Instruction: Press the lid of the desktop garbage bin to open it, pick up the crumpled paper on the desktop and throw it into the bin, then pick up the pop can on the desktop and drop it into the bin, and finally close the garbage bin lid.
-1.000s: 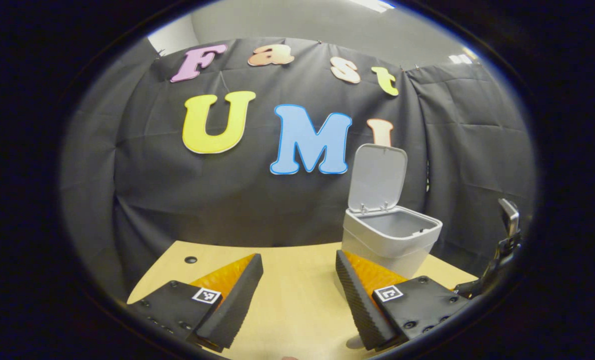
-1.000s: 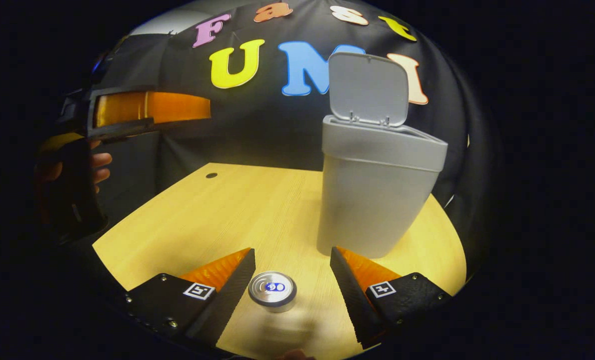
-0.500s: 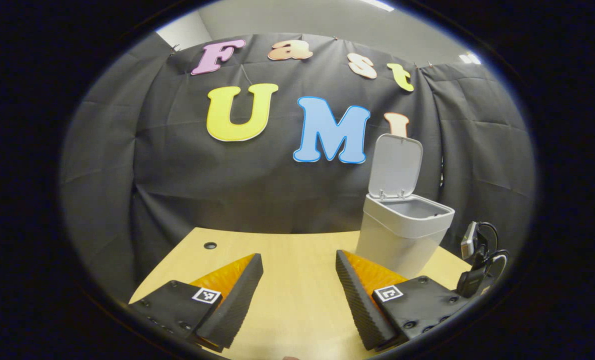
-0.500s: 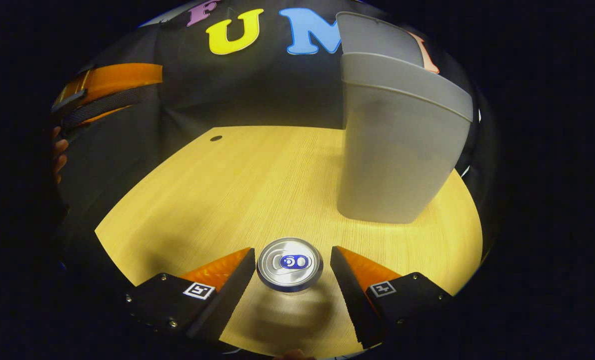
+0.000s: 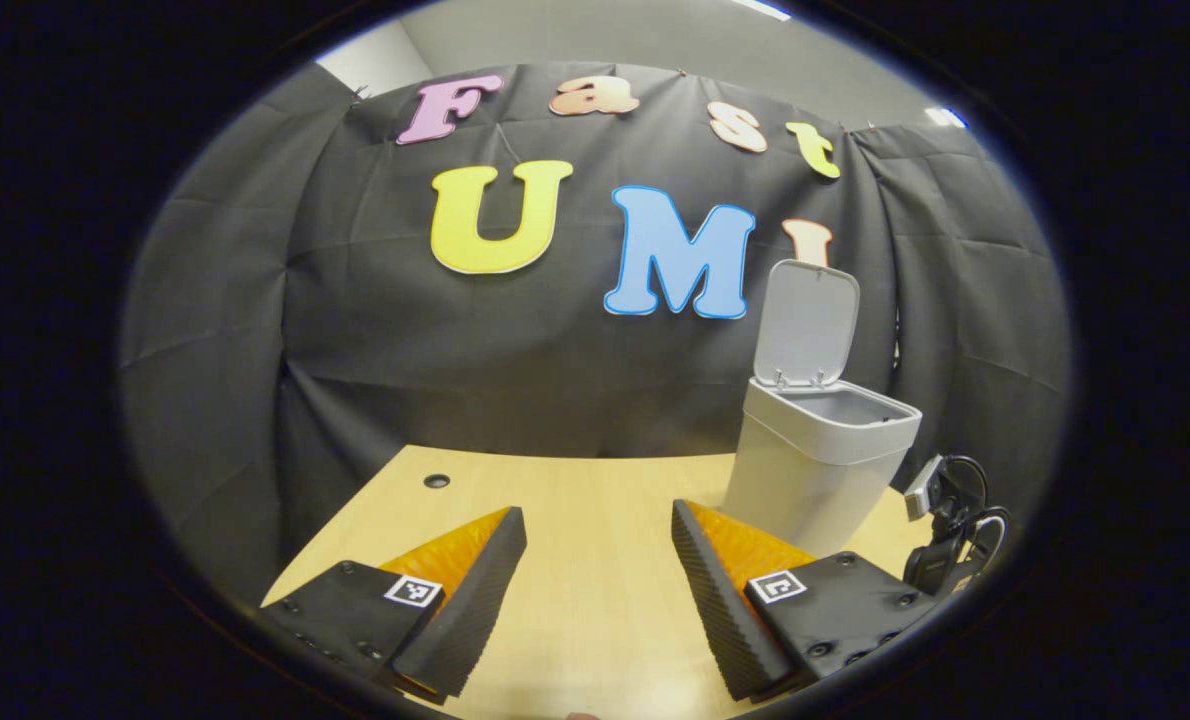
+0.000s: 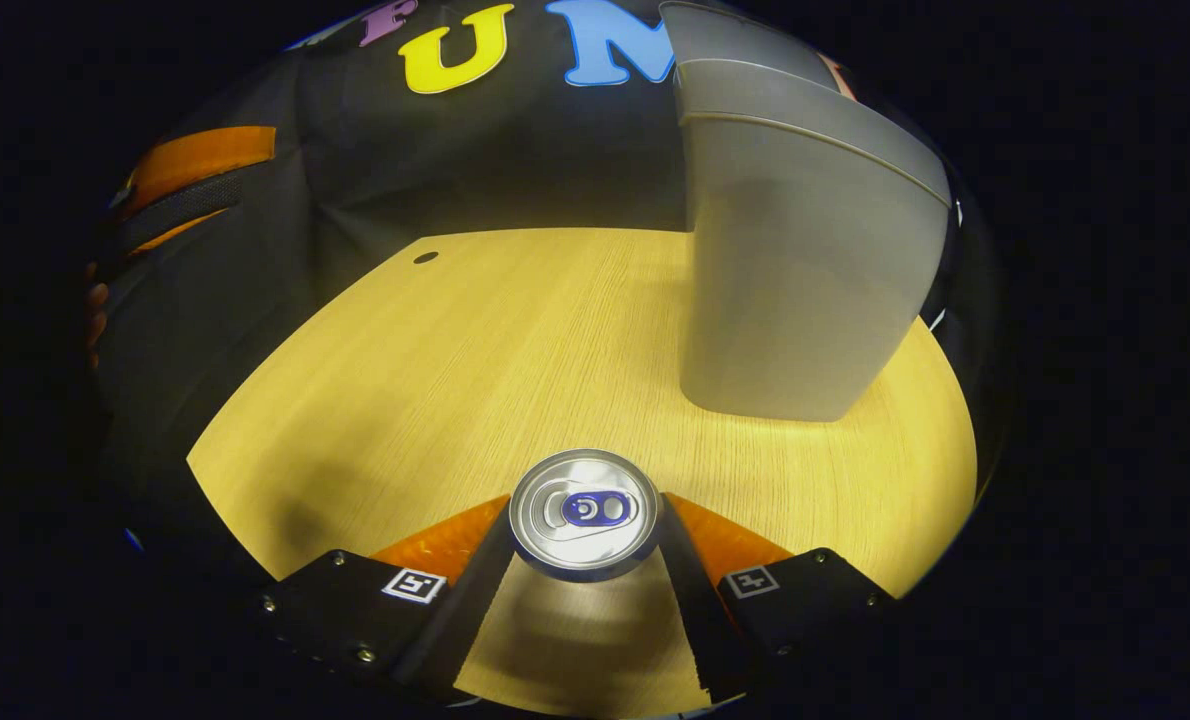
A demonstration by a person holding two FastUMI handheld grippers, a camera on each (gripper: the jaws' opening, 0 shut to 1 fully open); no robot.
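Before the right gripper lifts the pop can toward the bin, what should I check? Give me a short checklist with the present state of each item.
1. Both fingers of the right gripper touch the pop can: ok, one on each side of it.
2. Can upright on the desk: ok, its top faces up.
3. Lid of the garbage bin open: ok, it stands upright in the left gripper view.
4. Crumpled paper already in the bin: cannot tell; the bin's bottom is hidden.
5. Left gripper out of the way: ok, it is open, holds nothing, and is apart from the bin.
6. Grip firm enough for lifting: cannot tell from the pictures.
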